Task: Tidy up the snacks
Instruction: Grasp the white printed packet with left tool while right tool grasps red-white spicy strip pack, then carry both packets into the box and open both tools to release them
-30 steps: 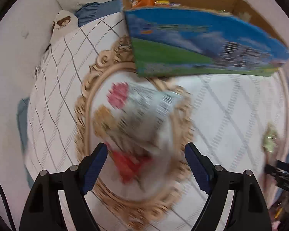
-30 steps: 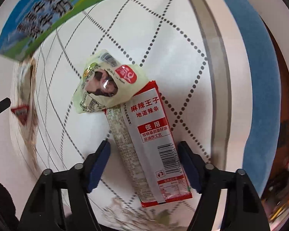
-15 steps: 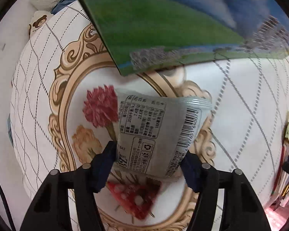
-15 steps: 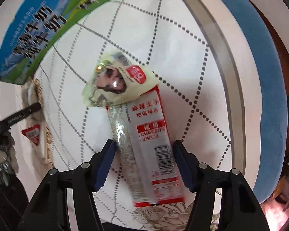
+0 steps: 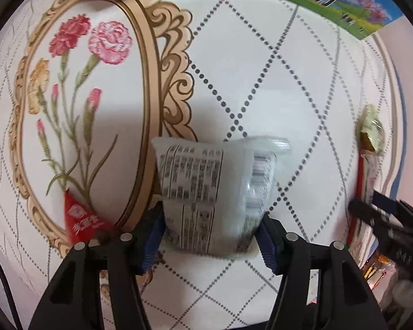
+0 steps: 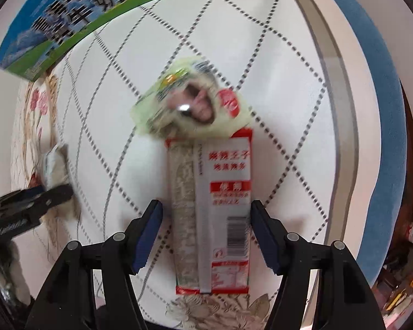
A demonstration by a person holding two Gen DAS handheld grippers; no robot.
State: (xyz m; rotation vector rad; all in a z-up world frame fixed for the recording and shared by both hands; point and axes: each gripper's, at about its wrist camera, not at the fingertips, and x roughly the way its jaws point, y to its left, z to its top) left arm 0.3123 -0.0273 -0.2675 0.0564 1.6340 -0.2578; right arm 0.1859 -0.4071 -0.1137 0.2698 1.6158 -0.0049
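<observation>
Quilted white tablecloth (image 5: 261, 68) with dotted diamonds, both grippers working on snacks

Left gripper (image 5: 209, 228) is pinching the clear printed snack bag (image 5: 206, 192) beside the floral medallion; right gripper (image 6: 206, 225) is straddling the red-and-white spicy strip packet (image 6: 220, 206), fingers spread either side, apparently not yet gripping. Next, I judge, right squeezing, then both carrying toward the blue-green carton (image 6: 68, 13)
</observation>
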